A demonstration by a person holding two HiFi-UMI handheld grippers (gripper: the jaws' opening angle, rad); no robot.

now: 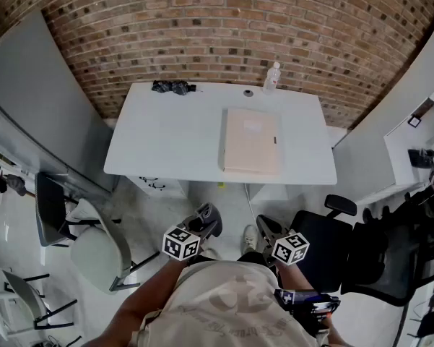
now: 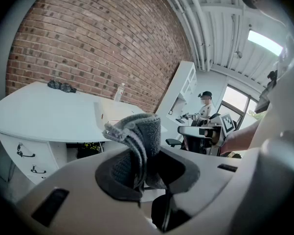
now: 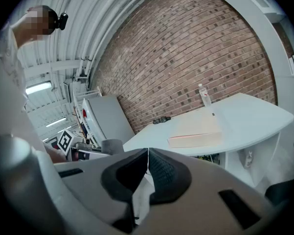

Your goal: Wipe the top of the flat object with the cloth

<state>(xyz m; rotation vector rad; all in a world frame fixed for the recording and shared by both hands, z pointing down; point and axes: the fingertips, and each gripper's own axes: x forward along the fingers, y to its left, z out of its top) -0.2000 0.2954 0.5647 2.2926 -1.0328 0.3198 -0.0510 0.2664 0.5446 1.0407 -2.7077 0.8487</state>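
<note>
While we are standing back from the table (image 1: pixel 166 136), our left gripper (image 2: pixel 147 173) is pinching a bunched grey cloth (image 2: pixel 137 136) between its jaws, and our right gripper (image 3: pixel 147 173) is sitting fully closed on nothing. The flat object (image 1: pixel 250 141) is lying on the table's right half, well apart from both; we are judging the wipe wholly undone.

The left hand-held gripper (image 1: pixel 206 215) is held at the near side of the scene, pointing forward and tilted slightly downward, its jaws clamped on a folded grey cloth (image 2: pixel 141 133). The right hand-held gripper (image 1: pixel 266 228) sits just beside it, tilted likewise, its jaws closed pad against pad.
</note>
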